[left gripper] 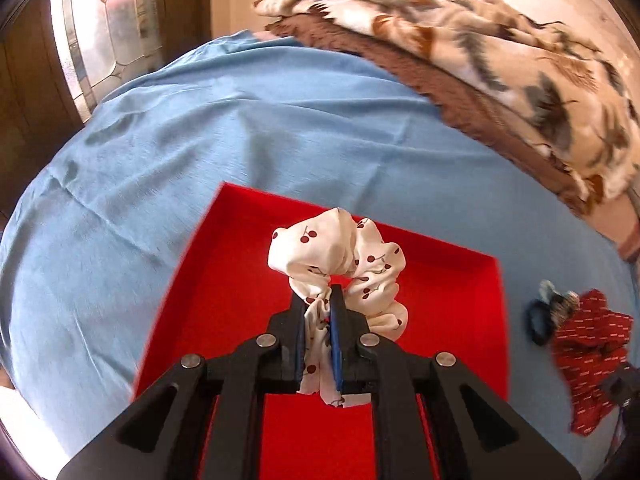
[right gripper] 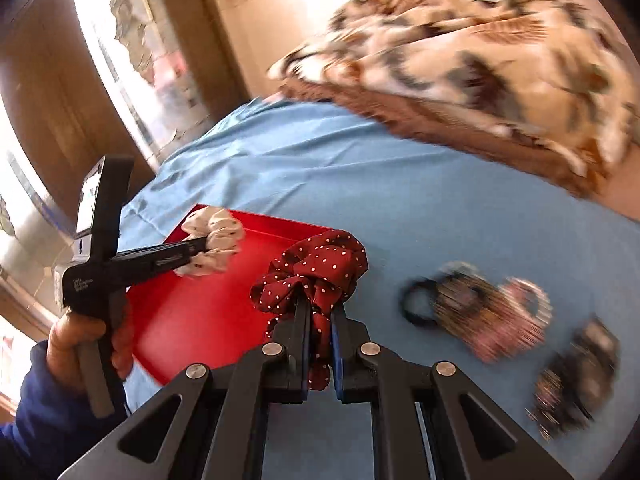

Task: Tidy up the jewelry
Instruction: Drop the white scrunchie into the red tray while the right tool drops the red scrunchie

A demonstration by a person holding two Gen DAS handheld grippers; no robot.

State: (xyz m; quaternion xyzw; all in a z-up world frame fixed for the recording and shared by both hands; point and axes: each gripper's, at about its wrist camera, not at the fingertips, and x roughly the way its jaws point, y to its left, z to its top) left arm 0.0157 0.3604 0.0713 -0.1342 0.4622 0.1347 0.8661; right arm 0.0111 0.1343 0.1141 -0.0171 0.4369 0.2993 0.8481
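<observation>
From the left wrist camera, the left gripper (left gripper: 319, 300) has its jaws drawn narrow and pinches a white scrunchie (left gripper: 344, 268) printed with small red cherries. Part of the fabric is squeezed between the blue pads (left gripper: 335, 344) and the rest of the loop puffs out past the fingertips. The scrunchie hangs above a red tray (left gripper: 224, 280), which lies on a blue cloth (left gripper: 240, 128) that covers the surface. To the right of the tray, on the cloth, a dark red scrunchie (left gripper: 588, 356) shows at the edge of the view, with a dark hair tie (left gripper: 538, 322) just beside it. A patterned blanket (left gripper: 460, 32) in cream, brown and grey is bunched along the far right edge of the cloth.

From the right wrist camera, the right gripper (right gripper: 320, 308) is likewise closed narrow, clamped on a dark red scrunchie (right gripper: 320, 268) with white dots, held above the cloth near the right edge of the red tray (right gripper: 200, 312). Off to the left, the person's left hand (right gripper: 86, 344) holds the other gripper (right gripper: 202, 244), whose fingers grip the white scrunchie (right gripper: 216, 240) over the far corner of the tray. To the right, a blurred cluster of hair ties (right gripper: 480, 308) lies on the blue cloth (right gripper: 400, 184), with another blurred dark piece (right gripper: 576, 376) nearer the frame's edge. The patterned blanket (right gripper: 480, 56) lies beyond.
</observation>
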